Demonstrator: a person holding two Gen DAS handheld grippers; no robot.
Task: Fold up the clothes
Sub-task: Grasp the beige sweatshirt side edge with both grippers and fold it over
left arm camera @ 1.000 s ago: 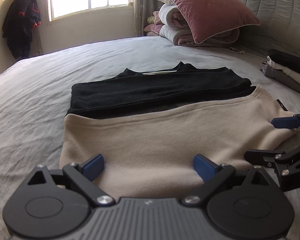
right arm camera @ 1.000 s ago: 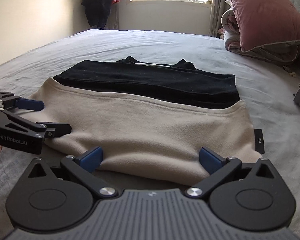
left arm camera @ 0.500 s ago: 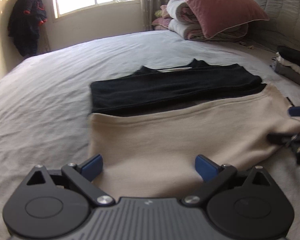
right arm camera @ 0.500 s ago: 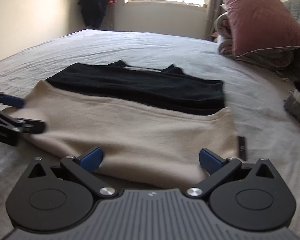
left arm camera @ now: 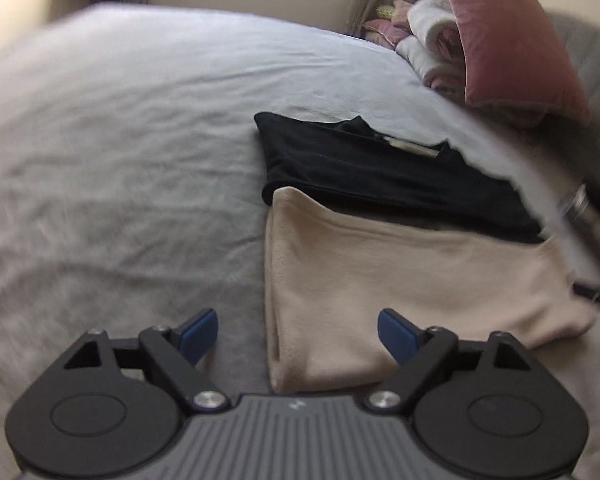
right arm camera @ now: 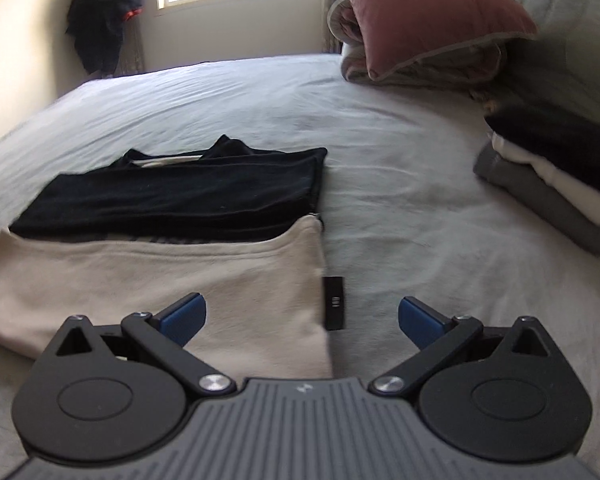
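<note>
A folded garment lies flat on the grey bed sheet [left arm camera: 120,168], its black part [left arm camera: 380,172] farther away and its beige part [left arm camera: 400,280] nearer. My left gripper [left arm camera: 298,330] hovers at the beige part's left edge. Its jaws are closing, that edge is between them, and the pads do not press on it. My right gripper [right arm camera: 302,318] is open over the beige part's [right arm camera: 160,280] right edge, where a small black tag [right arm camera: 334,302] sticks out. The black part [right arm camera: 180,196] lies beyond. A dark blur at the right rim of the left wrist view hides the garment's corner.
A pink pillow [right arm camera: 424,8] rests on rolled quilts [left arm camera: 432,40] at the head of the bed. A stack of folded clothes [right arm camera: 552,176] lies to the right of the garment. A dark jacket [right arm camera: 104,20] hangs beside the window. Bare sheet spreads to the left.
The left gripper has slid left to the garment's left edge and rolled, its jaws slightly narrower. The right gripper has slid right to the right edge. Neither gripper shows clearly in the other's view now.
</note>
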